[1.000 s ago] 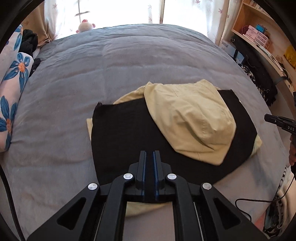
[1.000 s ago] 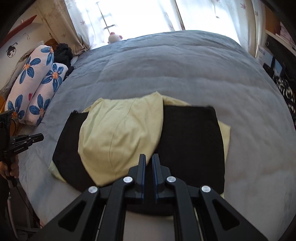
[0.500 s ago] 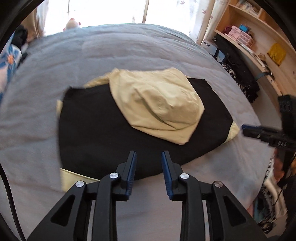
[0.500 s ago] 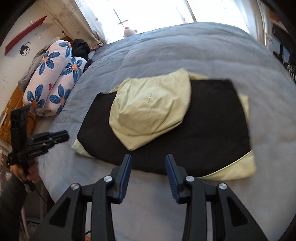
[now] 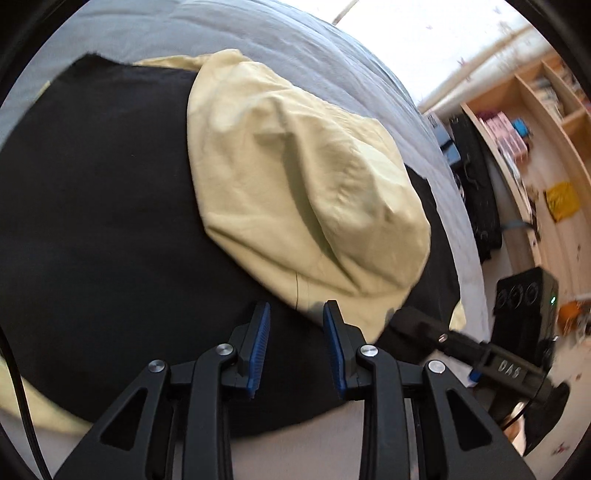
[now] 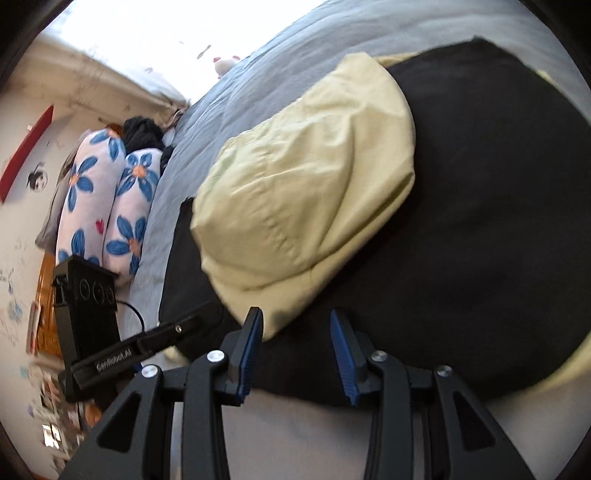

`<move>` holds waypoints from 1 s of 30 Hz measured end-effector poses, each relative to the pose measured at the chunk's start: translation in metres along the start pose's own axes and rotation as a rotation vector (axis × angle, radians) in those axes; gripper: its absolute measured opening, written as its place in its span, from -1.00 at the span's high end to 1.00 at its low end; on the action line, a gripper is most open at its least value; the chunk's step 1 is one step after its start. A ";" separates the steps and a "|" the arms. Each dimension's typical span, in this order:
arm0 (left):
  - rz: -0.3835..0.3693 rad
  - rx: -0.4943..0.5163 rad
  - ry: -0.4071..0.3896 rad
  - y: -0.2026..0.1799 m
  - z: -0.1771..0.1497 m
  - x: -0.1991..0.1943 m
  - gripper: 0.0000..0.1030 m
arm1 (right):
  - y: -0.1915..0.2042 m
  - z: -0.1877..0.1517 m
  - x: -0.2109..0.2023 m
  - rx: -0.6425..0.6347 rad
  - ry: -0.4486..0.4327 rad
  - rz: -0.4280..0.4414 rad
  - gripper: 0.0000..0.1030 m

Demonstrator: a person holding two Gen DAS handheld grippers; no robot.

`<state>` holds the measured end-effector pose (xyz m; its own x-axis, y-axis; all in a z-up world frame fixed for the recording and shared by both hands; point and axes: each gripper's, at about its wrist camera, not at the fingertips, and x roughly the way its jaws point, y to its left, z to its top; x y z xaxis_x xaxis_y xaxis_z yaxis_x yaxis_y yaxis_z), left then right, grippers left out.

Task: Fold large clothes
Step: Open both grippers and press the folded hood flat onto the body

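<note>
A folded garment, black (image 5: 103,221) with a pale yellow hood (image 5: 295,192) laid on top, lies on the grey bed (image 5: 258,33). In the right wrist view the black part (image 6: 480,221) and the hood (image 6: 306,192) fill the middle. My left gripper (image 5: 296,314) is open and empty, its tips just over the hood's near edge. My right gripper (image 6: 296,321) is open and empty, close to the hood's lower edge. Each gripper shows in the other's view: the right one (image 5: 480,354) at the garment's right end, the left one (image 6: 147,347) at its left end.
Wooden shelves (image 5: 535,129) with boxes and a black bag (image 5: 476,184) stand to the right of the bed. Flowered pillows (image 6: 107,206) and dark clothes (image 6: 144,133) lie at the bed's left side. A plush toy (image 6: 225,64) sits by the bright window.
Both grippers have opened from shut and moved down close to the garment, each tilting toward the hood. The garment lies as before.
</note>
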<state>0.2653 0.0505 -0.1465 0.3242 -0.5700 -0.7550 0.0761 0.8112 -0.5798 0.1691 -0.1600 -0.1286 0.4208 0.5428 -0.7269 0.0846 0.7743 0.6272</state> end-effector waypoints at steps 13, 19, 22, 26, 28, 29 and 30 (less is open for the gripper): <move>0.075 -0.002 -0.085 -0.002 -0.018 0.012 0.89 | -0.001 -0.022 0.012 -0.049 -0.050 -0.051 0.66; 0.198 0.125 -0.151 -0.029 -0.025 -0.022 0.57 | 0.022 -0.022 -0.034 -0.143 -0.153 -0.232 0.49; 0.171 0.130 -0.220 -0.040 -0.014 -0.040 0.57 | 0.036 -0.015 -0.058 -0.212 -0.281 -0.235 0.49; 0.127 0.122 -0.264 -0.054 0.012 -0.039 0.57 | 0.048 0.014 -0.047 -0.259 -0.311 -0.244 0.49; 0.108 0.114 -0.265 -0.057 0.027 -0.031 0.57 | 0.055 0.026 -0.033 -0.263 -0.313 -0.236 0.50; 0.102 0.109 -0.261 -0.059 0.030 -0.023 0.57 | 0.058 0.033 -0.025 -0.266 -0.311 -0.233 0.50; 0.097 0.104 -0.254 -0.060 0.033 -0.016 0.57 | 0.060 0.038 -0.017 -0.276 -0.305 -0.234 0.50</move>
<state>0.2864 0.0151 -0.0895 0.5592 -0.4490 -0.6969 0.1257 0.8768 -0.4641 0.2012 -0.1349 -0.0686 0.6687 0.2546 -0.6986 -0.0169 0.9445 0.3280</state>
